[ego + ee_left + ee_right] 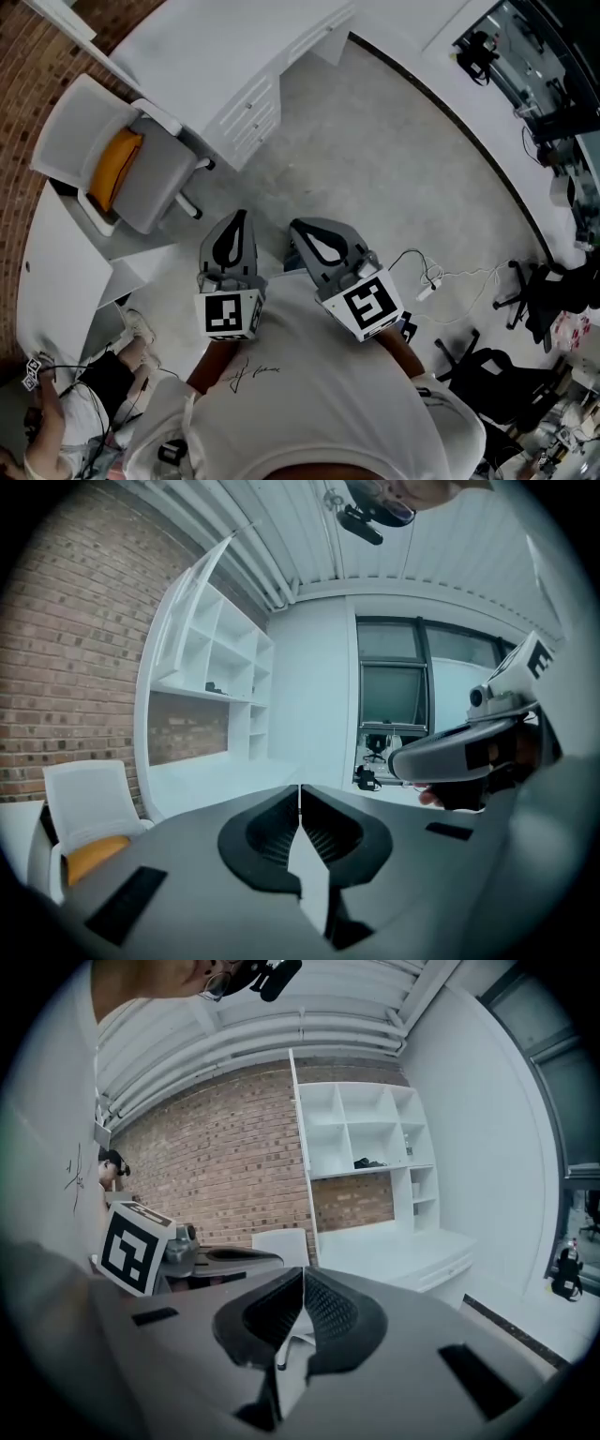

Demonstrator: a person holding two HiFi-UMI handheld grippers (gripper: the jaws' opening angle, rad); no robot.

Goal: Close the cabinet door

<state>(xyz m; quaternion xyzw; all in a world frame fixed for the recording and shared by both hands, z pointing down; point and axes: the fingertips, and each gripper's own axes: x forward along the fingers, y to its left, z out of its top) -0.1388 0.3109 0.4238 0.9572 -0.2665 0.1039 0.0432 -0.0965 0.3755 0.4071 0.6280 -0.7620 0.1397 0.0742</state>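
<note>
White laminate is all that I have to aim at: the tall white open shelf unit (pixel 366 1147) against the brick wall, with a long white panel (pixel 178 630) leaning out from its brick-wall side. I take that panel for the cabinet door, though from here I cannot be sure.

Both tools are well apart from the shelf unit, out over the grey concrete floor (pixel 375 150). My left tongs (pixel 300 791) are clenched with nothing between them, and my right tongs (pixel 302 1274) are the same, tips pressed together and empty. They hang just beside each other, so a careless turn towards the shelf unit could knock one against the other.

With both clenched, I judge that I would push the door and not grip it. A narrow tip on smooth white board may skid off the edge, and the door would then swing back or stay ajar. Too hard a shove could slam it and shake the small dark things on the shelf unit's middle level.

Below the shelf unit runs the white counter with drawers (pixel 216 56), and the white chair with the orange cushion (pixel 122 169) stands near the unit's brick-wall end. That chair could block my reach, or catch the door's sweep if the panel hangs low.
</note>
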